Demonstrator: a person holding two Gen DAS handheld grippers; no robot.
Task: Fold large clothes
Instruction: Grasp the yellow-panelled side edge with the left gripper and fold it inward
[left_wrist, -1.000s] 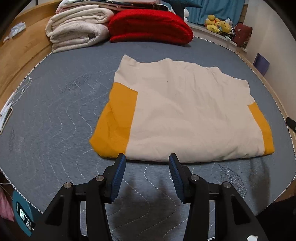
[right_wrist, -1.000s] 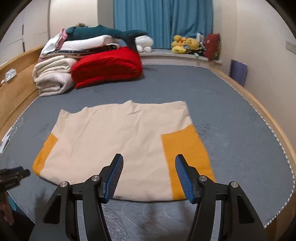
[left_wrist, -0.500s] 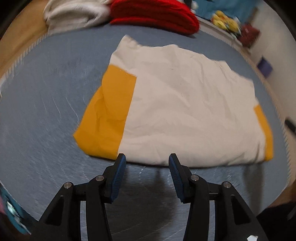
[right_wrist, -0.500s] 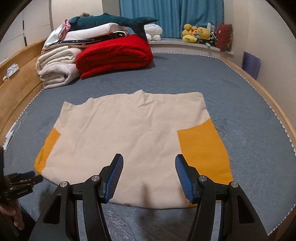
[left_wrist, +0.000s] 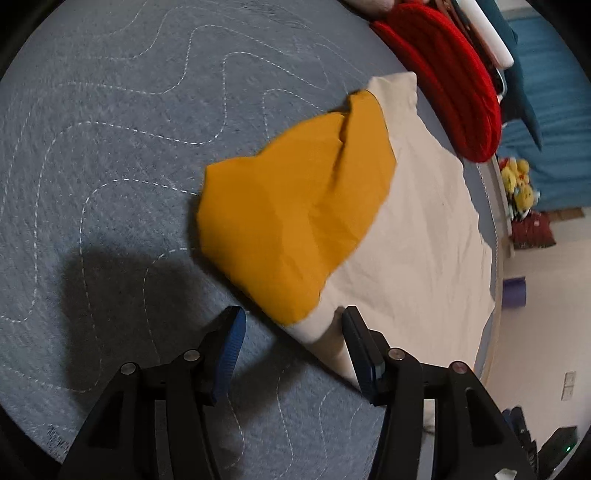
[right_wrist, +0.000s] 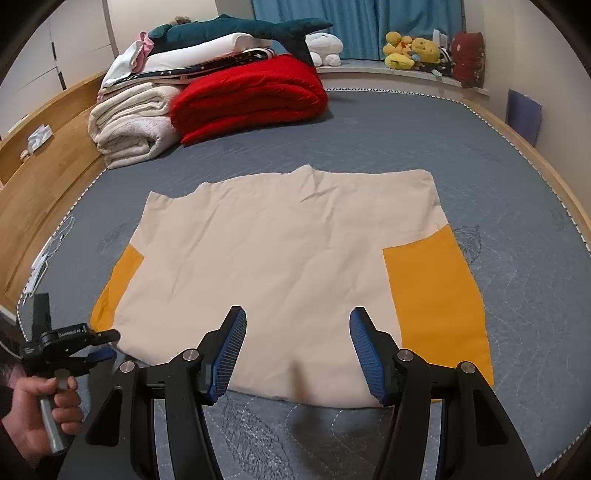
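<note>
A cream garment (right_wrist: 280, 266) with orange side panels lies flat on the grey quilted bed; it also shows in the left wrist view (left_wrist: 424, 229). My left gripper (left_wrist: 293, 334) is open, tilted, right at the garment's near-left corner, with the orange panel (left_wrist: 291, 214) just ahead and the cream edge between its fingers. It also shows from outside in the right wrist view (right_wrist: 99, 345). My right gripper (right_wrist: 297, 343) is open and empty, above the garment's near edge, left of the right orange panel (right_wrist: 436, 288).
A folded red blanket (right_wrist: 247, 99), a cream blanket (right_wrist: 133, 125) and stacked bedding with a plush shark (right_wrist: 236, 29) sit at the bed's far left. Plush toys (right_wrist: 413, 51) line the far ledge. A wooden bed frame (right_wrist: 40, 177) runs along the left; a cable lies there.
My left gripper has swung left, rolled and come down close to the garment's near-left orange corner. My right gripper has moved forward and lower over the near edge. Both stay open.
</note>
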